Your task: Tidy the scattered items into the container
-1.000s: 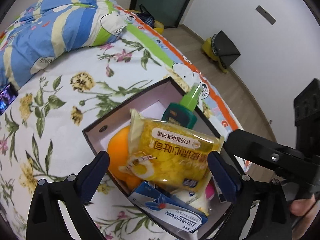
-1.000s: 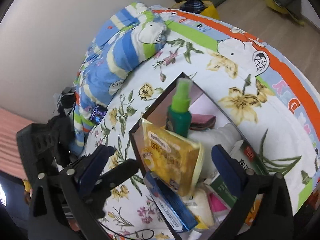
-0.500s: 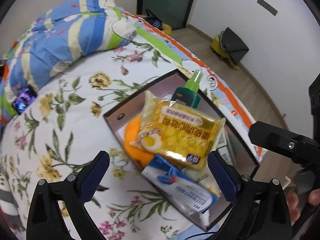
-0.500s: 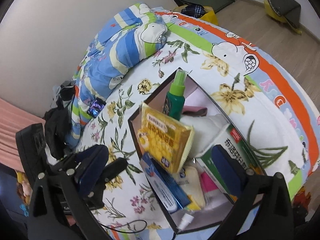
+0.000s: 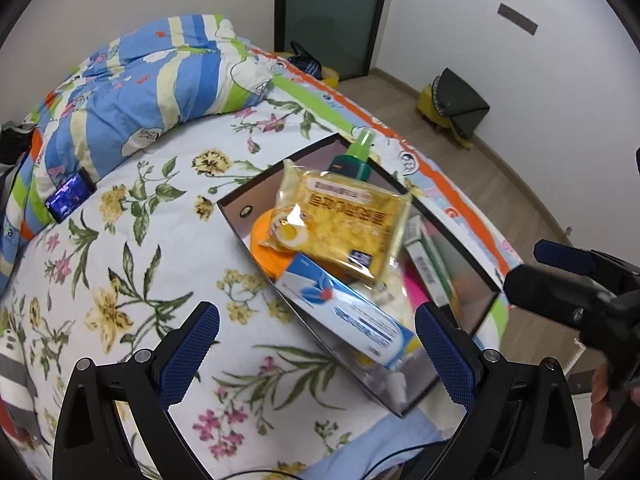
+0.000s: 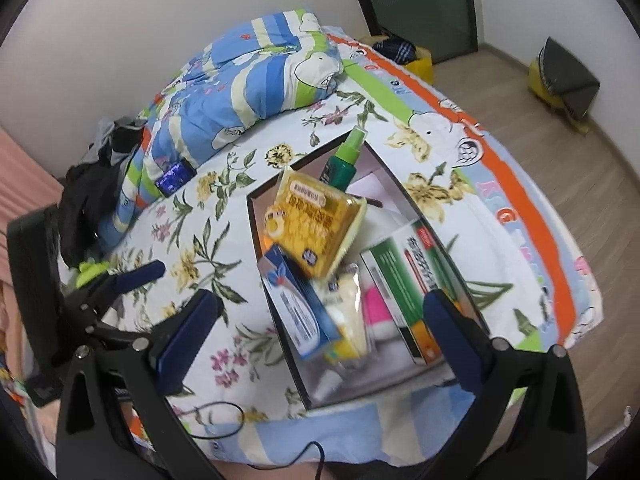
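Observation:
A dark open box stands on the flowered bedspread, full of items. On top lies a yellow snack packet. A green spray bottle stands at its far corner. A blue and white carton leans at the near side, and a green and white carton lies on the right. My left gripper is open and empty, above and short of the box. My right gripper is open and empty too, over the box's near end.
A striped blue quilt is heaped at the far end of the bed. A phone lies beside it. Dark clothes lie at the left. The bed edge and wooden floor are on the right.
Both grippers have drawn back and up from the box, so it looks smaller and farther. The items in it have not moved.

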`<state>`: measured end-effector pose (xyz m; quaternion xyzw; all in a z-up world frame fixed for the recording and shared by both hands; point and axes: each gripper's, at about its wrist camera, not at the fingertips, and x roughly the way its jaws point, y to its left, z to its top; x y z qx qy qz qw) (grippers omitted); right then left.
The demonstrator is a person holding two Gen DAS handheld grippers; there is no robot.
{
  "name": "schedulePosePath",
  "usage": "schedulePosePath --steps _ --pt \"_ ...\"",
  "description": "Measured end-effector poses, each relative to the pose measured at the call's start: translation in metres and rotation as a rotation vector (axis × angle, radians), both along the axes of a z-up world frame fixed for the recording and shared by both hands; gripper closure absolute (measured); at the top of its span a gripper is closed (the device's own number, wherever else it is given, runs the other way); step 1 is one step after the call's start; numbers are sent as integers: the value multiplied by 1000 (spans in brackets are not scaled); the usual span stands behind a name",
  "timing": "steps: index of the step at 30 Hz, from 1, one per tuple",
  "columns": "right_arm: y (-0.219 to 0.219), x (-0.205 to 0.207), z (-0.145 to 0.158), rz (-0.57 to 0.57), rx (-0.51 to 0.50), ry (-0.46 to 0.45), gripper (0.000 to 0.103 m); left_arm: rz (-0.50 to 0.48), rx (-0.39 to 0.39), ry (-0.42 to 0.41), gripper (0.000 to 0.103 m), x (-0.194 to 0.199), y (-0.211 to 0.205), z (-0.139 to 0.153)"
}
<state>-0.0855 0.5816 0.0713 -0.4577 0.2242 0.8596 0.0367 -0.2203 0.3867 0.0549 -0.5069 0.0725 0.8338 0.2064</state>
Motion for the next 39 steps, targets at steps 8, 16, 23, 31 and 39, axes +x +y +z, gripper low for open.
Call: schedulePosePath --steps 8,16,23,31,39 --pt "-22 54 14 -19 100 50 0 24 16 86 4 41 -5 23" --pt "-38 106 15 -87 163 110 0 58 11 149 4 77 -8 25" --pt "-44 136 1 -151 188 157 0 105 28 131 4 100 -7 8" --pt "-43 147 -26 -184 160 152 0 163 -8 194 4 134 -7 6" --pt "-34 157 -27 -184 141 183 0 200 23 176 4 144 -6 -2"
